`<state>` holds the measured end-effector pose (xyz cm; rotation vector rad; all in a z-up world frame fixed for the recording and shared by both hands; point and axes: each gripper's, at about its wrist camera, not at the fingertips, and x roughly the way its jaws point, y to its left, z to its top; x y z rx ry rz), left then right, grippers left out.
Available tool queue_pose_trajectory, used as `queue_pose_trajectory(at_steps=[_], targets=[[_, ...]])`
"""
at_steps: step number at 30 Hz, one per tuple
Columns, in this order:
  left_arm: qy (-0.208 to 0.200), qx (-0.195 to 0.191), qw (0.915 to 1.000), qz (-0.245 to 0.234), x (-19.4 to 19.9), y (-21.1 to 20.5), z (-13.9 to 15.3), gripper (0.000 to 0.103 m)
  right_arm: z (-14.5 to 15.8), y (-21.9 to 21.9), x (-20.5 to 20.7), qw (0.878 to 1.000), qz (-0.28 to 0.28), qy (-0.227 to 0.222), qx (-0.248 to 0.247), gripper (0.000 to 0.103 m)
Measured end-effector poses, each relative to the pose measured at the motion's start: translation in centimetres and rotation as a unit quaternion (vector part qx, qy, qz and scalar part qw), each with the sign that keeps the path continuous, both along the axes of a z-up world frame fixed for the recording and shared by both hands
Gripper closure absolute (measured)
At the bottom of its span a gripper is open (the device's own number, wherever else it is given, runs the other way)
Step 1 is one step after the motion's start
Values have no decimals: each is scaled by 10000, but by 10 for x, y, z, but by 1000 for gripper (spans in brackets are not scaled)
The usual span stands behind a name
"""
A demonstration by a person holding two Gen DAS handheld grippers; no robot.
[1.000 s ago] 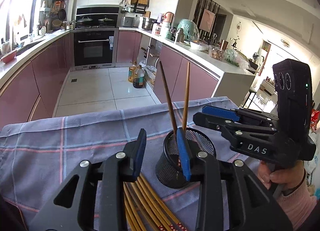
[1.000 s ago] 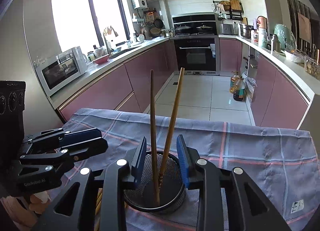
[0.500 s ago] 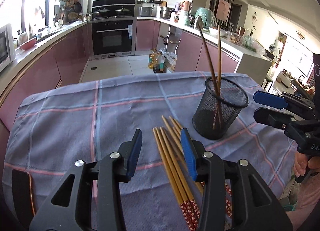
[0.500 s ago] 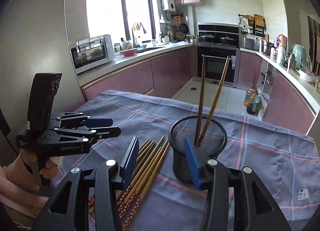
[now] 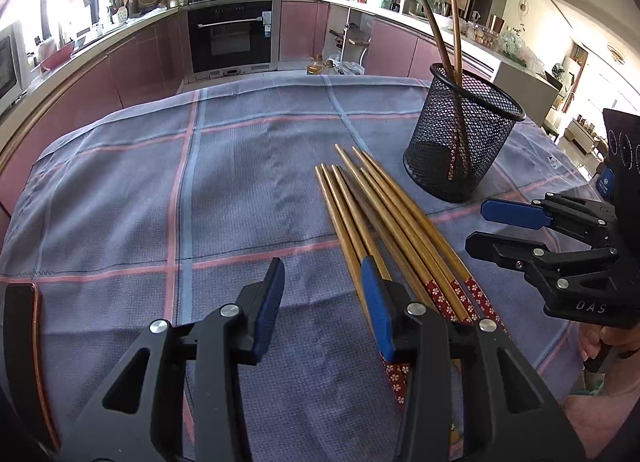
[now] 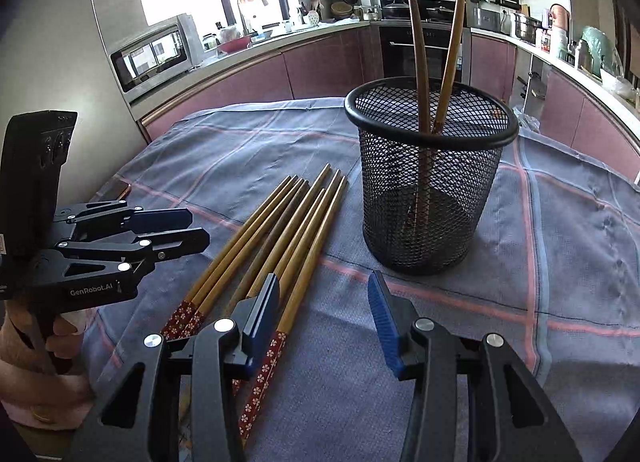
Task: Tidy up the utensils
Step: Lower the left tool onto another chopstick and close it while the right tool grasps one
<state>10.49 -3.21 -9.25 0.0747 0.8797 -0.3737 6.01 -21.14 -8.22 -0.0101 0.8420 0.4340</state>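
Both of my grippers have come down and away from the mesh cup toward the loose chopsticks, and both sets of jaws have just been opening, the right one more than the left. Nothing is between either pair.

My left gripper [image 5: 320, 302] hangs low over the checked tablecloth [image 5: 240, 190] with its jaws apart and empty. The bundle of loose chopsticks [image 5: 384, 218] lies just at 3 o'clock of its right pad, passing partly under that finger.

My right gripper [image 6: 324, 306] is likewise parted and empty. In its view the chopsticks [image 6: 280, 238] run under its left pad, from 7 o'clock up to 12 o'clock, patterned red ends nearest me.

The black mesh cup [image 6: 428, 186] stands upright on the cloth at 1 o'clock of the right gripper, with two chopsticks [image 6: 436, 50] already leaning inside it. I judge the task partly done: two are stowed, about seven or eight remain, and this looks like the reach for the next pair.

The sticks lie packed side by side and overlapping, so singling one out may disturb its neighbours. My two grippers point at the same bundle from opposite sides and could crowd each other. A dark flat object [image 5: 24, 346], possibly a phone, lies at the cloth's 9 o'clock edge, well apart. The kitchen counters [image 6: 248, 58] behind are out of reach.
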Motion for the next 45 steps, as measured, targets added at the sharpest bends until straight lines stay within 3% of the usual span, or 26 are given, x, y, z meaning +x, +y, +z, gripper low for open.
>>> queue_pose_trajectory(at_steps=[28,45], targets=[[98,240,9996,-126,4,-14,-18,62,-15,11,11,9996,-117,171,-202,61],[107,391,9991,-94,11,-19,-22,68,-16,27,23,9986,-80,206,-472,76]])
